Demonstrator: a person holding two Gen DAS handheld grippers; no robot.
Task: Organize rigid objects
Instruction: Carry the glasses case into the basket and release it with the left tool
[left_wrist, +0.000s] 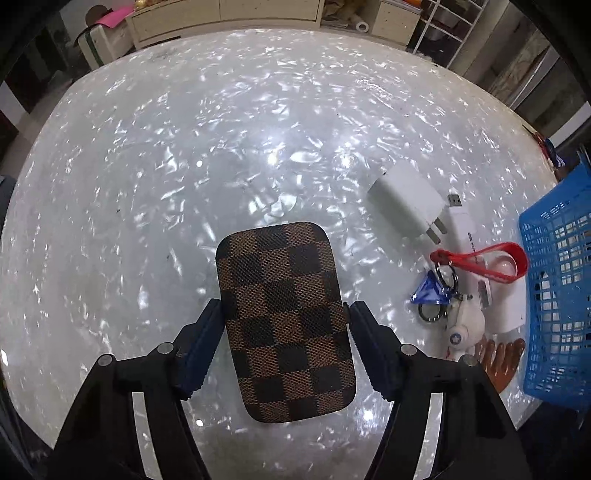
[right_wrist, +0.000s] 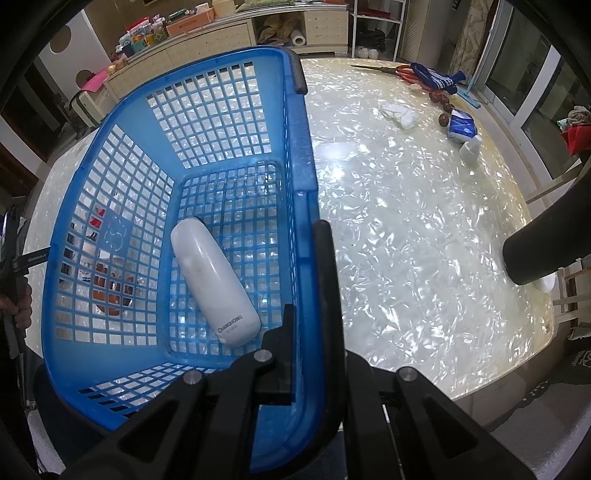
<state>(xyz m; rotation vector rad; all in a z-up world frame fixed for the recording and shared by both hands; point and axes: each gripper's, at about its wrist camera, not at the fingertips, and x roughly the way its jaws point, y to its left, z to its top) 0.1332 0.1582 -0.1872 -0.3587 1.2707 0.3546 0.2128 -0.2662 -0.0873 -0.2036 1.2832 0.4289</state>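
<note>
Left gripper (left_wrist: 284, 314) pointing steeply down, fingers touching both sides of the checkered case (left_wrist: 284, 317) on the table (left_wrist: 184, 166). Right gripper (right_wrist: 314, 332) also pointing down, clamped shut on the blue basket (right_wrist: 301, 184) rim. White remote (right_wrist: 214, 280) lying inside.

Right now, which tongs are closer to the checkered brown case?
Left. The left tongs straddle the checkered case, one finger on each long side. The right tongs are away at the blue basket, clamped on its rim.
</note>
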